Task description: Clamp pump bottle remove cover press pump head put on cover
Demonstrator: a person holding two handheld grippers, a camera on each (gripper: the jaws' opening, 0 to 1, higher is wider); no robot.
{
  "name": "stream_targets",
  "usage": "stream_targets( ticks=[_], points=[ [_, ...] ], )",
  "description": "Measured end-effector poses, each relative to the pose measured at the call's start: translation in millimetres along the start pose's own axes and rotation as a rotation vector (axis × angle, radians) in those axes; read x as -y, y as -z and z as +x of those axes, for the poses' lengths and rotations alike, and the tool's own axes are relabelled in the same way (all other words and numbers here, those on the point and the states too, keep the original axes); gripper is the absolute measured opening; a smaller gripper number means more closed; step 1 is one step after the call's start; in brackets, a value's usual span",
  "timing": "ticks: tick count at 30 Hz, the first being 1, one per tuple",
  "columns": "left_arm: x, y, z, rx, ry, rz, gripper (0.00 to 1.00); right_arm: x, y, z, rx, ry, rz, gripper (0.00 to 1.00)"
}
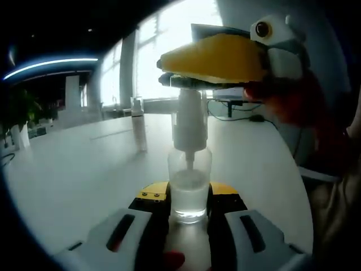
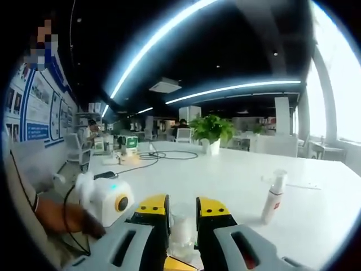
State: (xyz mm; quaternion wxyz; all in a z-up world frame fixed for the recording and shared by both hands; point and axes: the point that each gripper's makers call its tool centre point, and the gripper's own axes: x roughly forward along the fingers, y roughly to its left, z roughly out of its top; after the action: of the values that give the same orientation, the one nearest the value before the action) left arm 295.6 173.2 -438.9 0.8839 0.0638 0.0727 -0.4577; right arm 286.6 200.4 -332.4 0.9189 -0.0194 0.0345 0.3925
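Observation:
A clear pump bottle [image 1: 189,195] with a little liquid stands on the white table [image 1: 84,175], and my left gripper [image 1: 189,206] is shut on its base. Its white pump head [image 1: 189,121] rises above the bottle. My right gripper [image 1: 217,59], with yellow jaws, comes in from the right and sits on top of that head. In the right gripper view the white pump head [image 2: 181,231] fills the narrow gap of my right gripper [image 2: 181,217]. The left gripper's white body [image 2: 107,203] lies just left of it, held by a hand [image 2: 62,217].
A slim white bottle with a clear cap [image 1: 139,130] stands farther back on the table, also seen as the slim bottle [image 2: 274,197] at right. A potted plant [image 2: 211,131], cables [image 2: 141,161] and chairs lie at the far end. A person's sleeve [image 1: 327,169] is at right.

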Motion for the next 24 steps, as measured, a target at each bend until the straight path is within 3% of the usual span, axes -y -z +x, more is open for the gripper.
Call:
stream_targets(
  ticks=[10,20,24],
  points=[
    [0.6,-0.4,0.0,0.0,0.002,-0.001,0.16,11.5,-16.0,-11.7,0.05,0.029,-0.001,0.13],
    [0.3,-0.2,0.1,0.0,0.002,-0.002,0.16,28.6,-18.1,-22.5,0.068,0.069,0.007,0.09],
    [-1.1,0.0,0.7,0.0,0.004,-0.004,0.16,32.3,-17.8,-26.0,0.067,0.076,0.012,0.0]
  ],
)
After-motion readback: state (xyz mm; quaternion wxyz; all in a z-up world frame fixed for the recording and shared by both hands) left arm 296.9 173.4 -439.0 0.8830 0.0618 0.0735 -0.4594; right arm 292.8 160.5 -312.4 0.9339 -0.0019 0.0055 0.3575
